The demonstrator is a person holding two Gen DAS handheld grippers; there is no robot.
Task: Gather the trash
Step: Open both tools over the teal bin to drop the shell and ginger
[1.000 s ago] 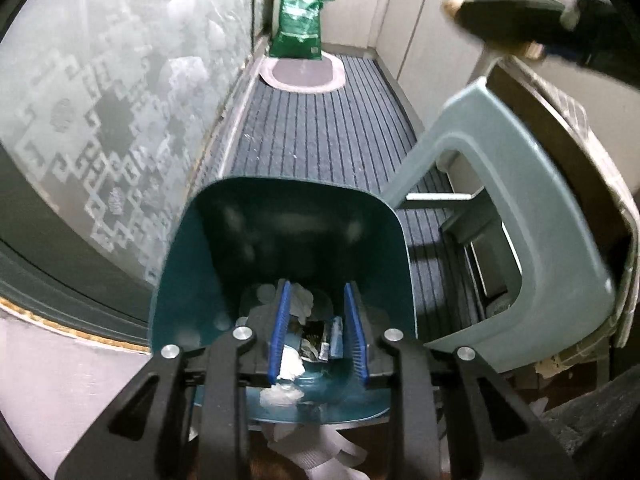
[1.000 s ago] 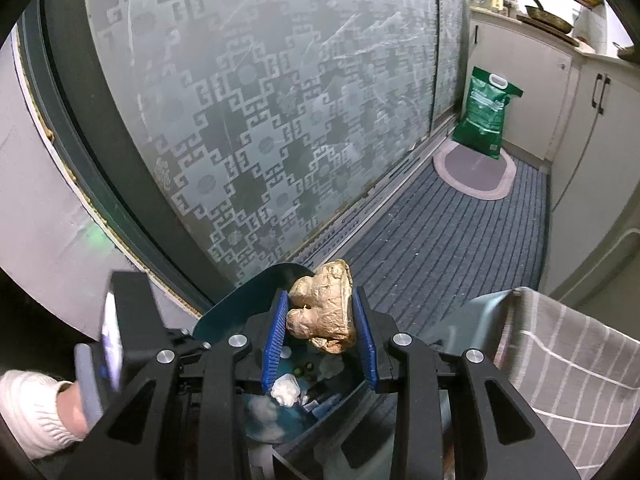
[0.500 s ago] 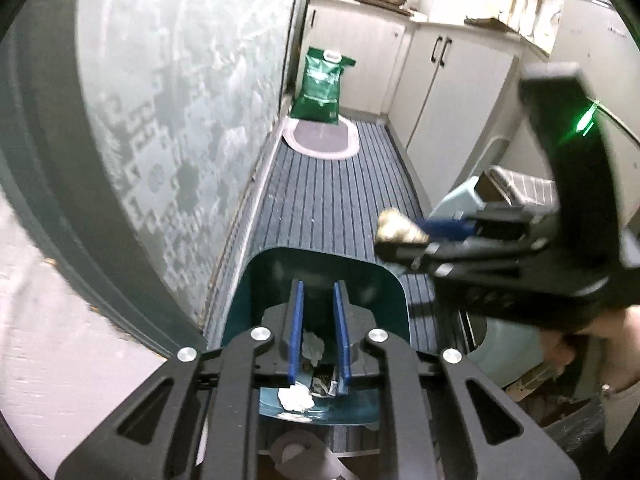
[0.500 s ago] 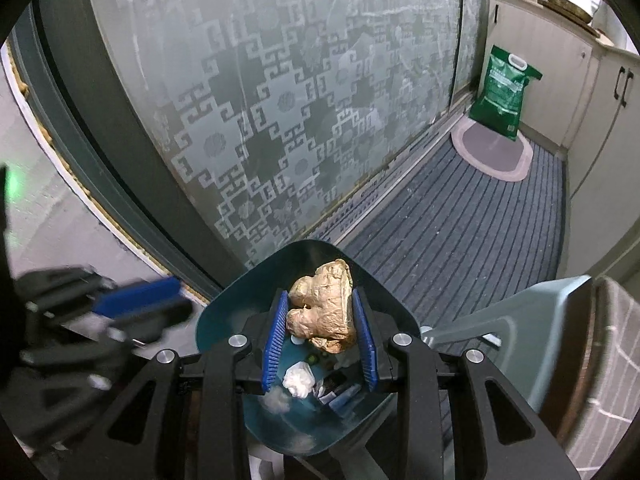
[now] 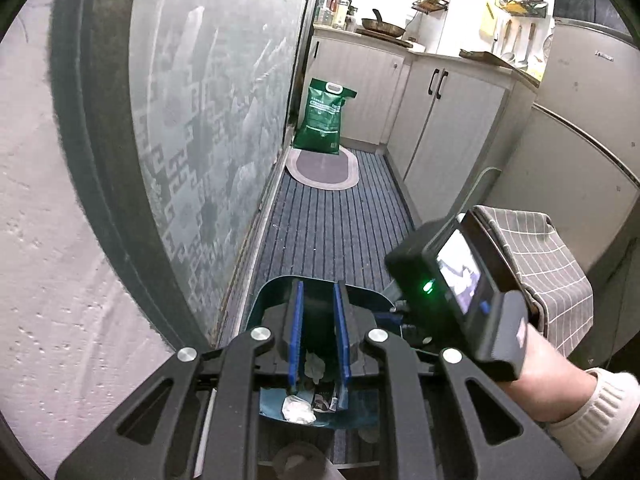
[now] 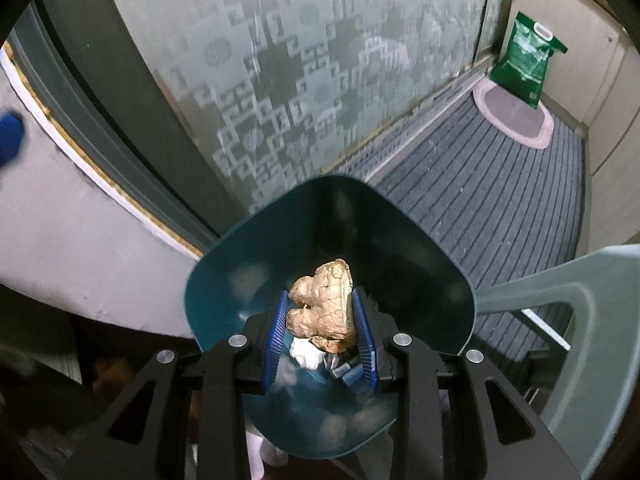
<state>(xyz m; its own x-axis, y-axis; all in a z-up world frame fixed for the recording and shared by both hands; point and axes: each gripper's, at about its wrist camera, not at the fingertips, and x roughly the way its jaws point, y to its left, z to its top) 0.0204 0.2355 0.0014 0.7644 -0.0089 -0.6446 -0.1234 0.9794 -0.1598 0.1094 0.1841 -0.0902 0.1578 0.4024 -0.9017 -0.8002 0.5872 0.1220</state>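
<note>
A teal trash bin [image 6: 400, 208] stands on the floor under both grippers, with crumpled white paper [image 6: 306, 354] and small wrappers at its bottom. My right gripper [image 6: 320, 300] is shut on a knobbly tan piece of ginger [image 6: 324, 304], held just above the bin's mouth. My left gripper [image 5: 317, 286] hovers over the bin [image 5: 272, 292] with a narrow gap between its blue pads and nothing in it. In the left wrist view the right gripper's housing [image 5: 456, 280] and the hand [image 5: 552, 376] holding it sit to the right, hiding its fingers.
A patterned glass door [image 5: 200, 140] runs along the left. A pale green plastic stool [image 6: 580, 292] and a checked cloth [image 5: 552, 264] stand right of the bin. Farther along the striped floor mat [image 5: 332, 232] are an oval rug [image 5: 322, 168], a green bag [image 5: 324, 120] and cabinets [image 5: 448, 128].
The left gripper rose and tilted up from the bin, its pads drawing closer together. The right gripper came down over the bin with the ginger still in it.
</note>
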